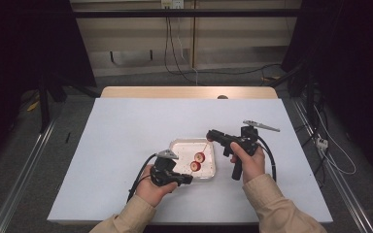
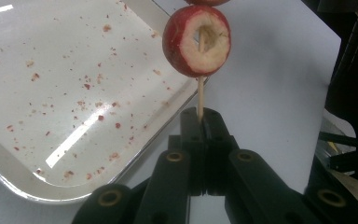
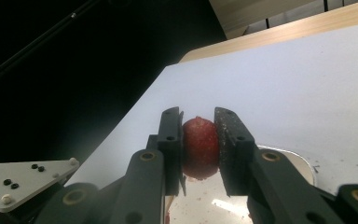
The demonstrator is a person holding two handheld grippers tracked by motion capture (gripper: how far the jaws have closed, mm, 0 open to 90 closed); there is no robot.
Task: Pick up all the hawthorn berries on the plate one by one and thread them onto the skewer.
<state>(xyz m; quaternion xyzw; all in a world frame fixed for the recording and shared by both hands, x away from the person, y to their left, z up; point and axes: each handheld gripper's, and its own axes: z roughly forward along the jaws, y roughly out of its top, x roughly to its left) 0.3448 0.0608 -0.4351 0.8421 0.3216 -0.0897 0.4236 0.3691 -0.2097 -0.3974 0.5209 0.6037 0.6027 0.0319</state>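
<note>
While the left gripper [image 2: 200, 122] pinches the thin, snappable skewer [image 2: 200, 95] at lower centre, carrying two cored red fruits [image 2: 196, 41] over the white tray [image 2: 51, 186], the right gripper [image 3: 198, 140] squeezes a third soft, bruisable fruit [image 3: 199, 148], best held gently by its sides.

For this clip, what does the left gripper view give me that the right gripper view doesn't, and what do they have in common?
Left gripper view alone: the left gripper shut on a thin wooden skewer, with a red cored fruit piece threaded on it, its pale cut face and centre hole visible, and red crumbs scattered over the tray.

Right gripper view alone: the right gripper shut on a whole-looking red fruit between its pads, and the table's wooden far edge.

Shared: the white tray and the white tabletop.
</note>
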